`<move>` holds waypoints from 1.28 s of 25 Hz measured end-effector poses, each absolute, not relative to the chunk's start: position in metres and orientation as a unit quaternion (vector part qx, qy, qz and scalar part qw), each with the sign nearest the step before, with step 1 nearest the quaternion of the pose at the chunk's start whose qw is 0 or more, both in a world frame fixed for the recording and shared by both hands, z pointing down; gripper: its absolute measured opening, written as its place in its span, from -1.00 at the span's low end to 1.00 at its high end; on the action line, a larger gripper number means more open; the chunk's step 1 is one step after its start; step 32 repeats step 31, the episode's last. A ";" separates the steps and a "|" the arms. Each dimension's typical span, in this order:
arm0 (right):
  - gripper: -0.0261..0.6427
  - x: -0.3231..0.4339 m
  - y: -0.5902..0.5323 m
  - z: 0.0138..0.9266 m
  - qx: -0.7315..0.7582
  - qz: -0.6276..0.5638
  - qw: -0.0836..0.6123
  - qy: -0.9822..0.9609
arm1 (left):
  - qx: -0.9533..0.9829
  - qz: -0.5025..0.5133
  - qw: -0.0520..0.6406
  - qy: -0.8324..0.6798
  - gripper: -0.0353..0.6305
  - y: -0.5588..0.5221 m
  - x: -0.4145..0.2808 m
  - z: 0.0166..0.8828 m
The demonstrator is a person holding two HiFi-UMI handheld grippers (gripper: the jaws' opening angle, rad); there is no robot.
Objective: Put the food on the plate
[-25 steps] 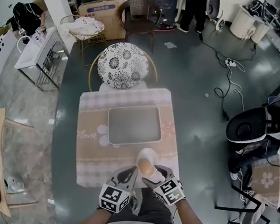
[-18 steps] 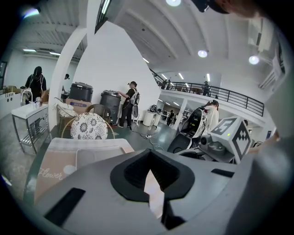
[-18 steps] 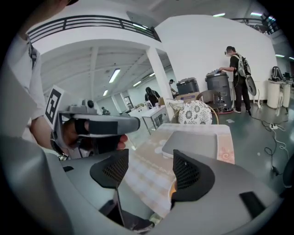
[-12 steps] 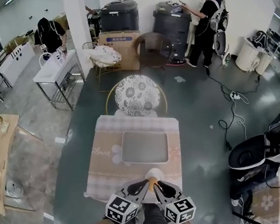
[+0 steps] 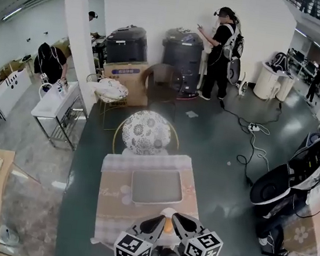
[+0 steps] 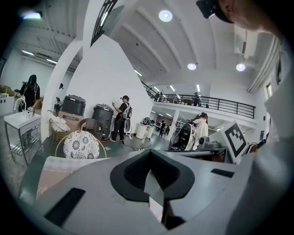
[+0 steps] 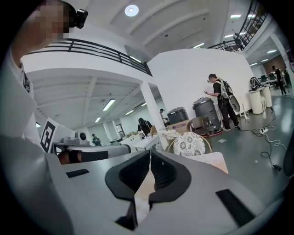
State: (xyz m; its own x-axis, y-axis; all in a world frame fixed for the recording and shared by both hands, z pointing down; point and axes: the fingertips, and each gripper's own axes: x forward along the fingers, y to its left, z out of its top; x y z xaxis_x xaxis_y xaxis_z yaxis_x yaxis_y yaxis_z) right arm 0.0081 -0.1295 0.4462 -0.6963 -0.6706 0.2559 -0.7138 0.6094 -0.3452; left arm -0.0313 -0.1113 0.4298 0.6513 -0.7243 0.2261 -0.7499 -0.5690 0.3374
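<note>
Head-high, facing forward and down over the table (image 5: 111, 206). Low behind the jaws, facing level across it. Sharing the patterned chair (image 5: 145, 133) beyond

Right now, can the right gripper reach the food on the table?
Probably yes: the food lies just ahead of the right gripper, with nothing between them, though its shut jaws would need to open first.

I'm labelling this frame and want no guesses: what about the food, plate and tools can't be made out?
Food: head view, too small and half covered by the left tool and right tool to identify or judge contact.
Plate: missing from both gripper views, hidden behind the tool bodies.
Pale patch behind the shut jaws, both gripper views: food or cloth, cannot tell.
</note>
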 end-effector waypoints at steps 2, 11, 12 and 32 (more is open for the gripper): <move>-0.86 0.009 -0.127 0.442 0.399 0.211 0.040 -0.892 | 0.887 0.027 0.204 -0.414 -0.88 -0.107 -0.033 0.426; -0.88 0.010 -0.117 0.442 0.406 0.206 0.033 -0.890 | 0.892 0.023 0.191 -0.408 -0.88 -0.103 -0.028 0.424; -0.88 0.010 -0.116 0.442 0.406 0.205 0.033 -0.890 | 0.893 0.022 0.191 -0.408 -0.88 -0.103 -0.028 0.424; -0.88 0.022 -0.116 0.458 0.413 0.215 0.044 -0.884 | 0.890 0.025 0.203 -0.408 -0.88 -0.105 -0.018 0.438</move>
